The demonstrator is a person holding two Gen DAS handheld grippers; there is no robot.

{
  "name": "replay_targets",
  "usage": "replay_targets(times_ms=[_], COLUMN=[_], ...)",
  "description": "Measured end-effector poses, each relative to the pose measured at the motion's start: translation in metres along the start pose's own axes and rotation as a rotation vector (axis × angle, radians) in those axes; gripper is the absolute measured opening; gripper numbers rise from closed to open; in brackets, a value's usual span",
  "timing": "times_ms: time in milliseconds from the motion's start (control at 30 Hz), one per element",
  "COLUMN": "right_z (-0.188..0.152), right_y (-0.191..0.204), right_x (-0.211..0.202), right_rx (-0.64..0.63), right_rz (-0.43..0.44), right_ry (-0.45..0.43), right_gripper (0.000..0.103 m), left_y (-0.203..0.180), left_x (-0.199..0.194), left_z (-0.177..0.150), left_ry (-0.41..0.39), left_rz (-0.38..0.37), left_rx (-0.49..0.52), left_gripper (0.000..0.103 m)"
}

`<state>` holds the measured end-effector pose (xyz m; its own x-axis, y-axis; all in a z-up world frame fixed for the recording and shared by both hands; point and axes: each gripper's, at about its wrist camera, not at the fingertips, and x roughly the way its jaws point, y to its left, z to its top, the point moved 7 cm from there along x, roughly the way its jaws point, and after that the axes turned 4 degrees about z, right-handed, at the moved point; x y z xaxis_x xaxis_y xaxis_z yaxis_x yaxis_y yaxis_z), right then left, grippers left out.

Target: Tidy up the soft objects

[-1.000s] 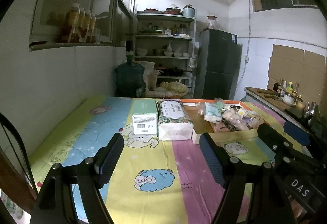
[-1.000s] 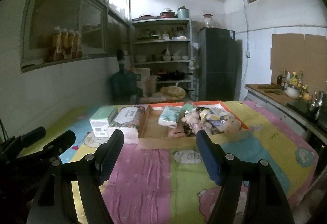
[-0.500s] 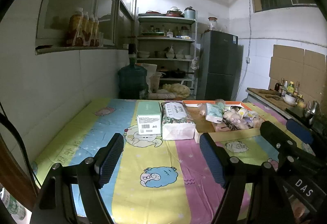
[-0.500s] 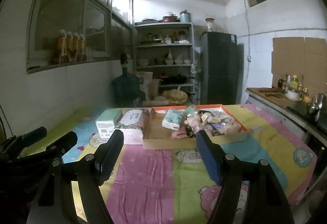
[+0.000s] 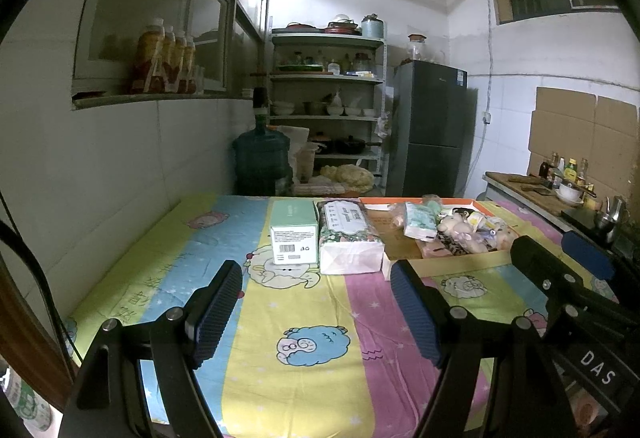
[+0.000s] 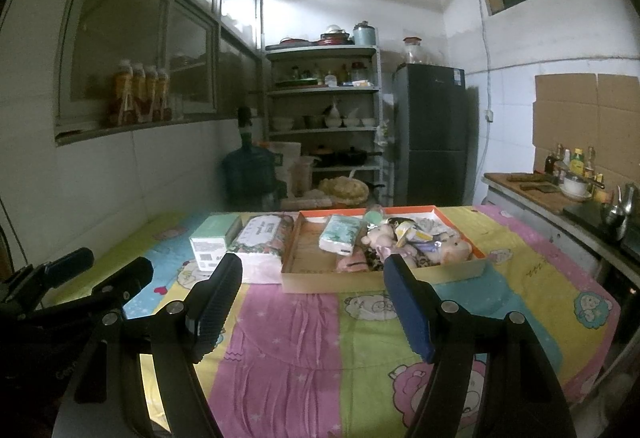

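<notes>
A cardboard tray (image 6: 384, 280) (image 5: 460, 264) with an orange rim stands on the cloth-covered table. It holds plush toys (image 6: 380, 234) (image 5: 452, 224) and a pale tissue pack (image 6: 340, 234) (image 5: 418, 222). To its left lie a floral tissue pack (image 5: 346, 234) (image 6: 264, 234) and a green box (image 5: 294, 234) (image 6: 212, 242). My left gripper (image 5: 314, 268) (image 6: 104, 270) is open and empty, hovering short of the box and the floral pack. Just as empty, my right gripper (image 6: 313, 260) (image 5: 560, 254) stands open in front of the tray.
A cartoon-print cloth (image 5: 312, 318) covers the table. A tiled wall runs along the left. Behind the table are a water jug (image 5: 262, 162), metal shelves (image 5: 328, 78) and a dark fridge (image 5: 432, 130). A counter (image 6: 536, 194) with bottles sits at the right.
Both views have shifted only slightly. Nothing on the table has moved, and both grippers stay open and empty.
</notes>
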<state>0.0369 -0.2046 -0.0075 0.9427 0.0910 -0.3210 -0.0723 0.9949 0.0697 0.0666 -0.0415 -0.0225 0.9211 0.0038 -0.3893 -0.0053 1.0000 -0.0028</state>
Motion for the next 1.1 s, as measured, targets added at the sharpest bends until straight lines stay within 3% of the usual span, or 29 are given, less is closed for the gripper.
replay_targets(times_ms=[1100], right_z=[0.000], right_y=[0.011], right_x=[-0.001], right_rx=[-0.007], right_rz=[0.010], right_ry=[0.001], right_gripper=[0.075], left_y=[0.002], left_x=[0.001], left_z=[0.000], left_ry=[-0.002], left_rz=[-0.003], left_rx=[0.002], left_gripper=[0.077])
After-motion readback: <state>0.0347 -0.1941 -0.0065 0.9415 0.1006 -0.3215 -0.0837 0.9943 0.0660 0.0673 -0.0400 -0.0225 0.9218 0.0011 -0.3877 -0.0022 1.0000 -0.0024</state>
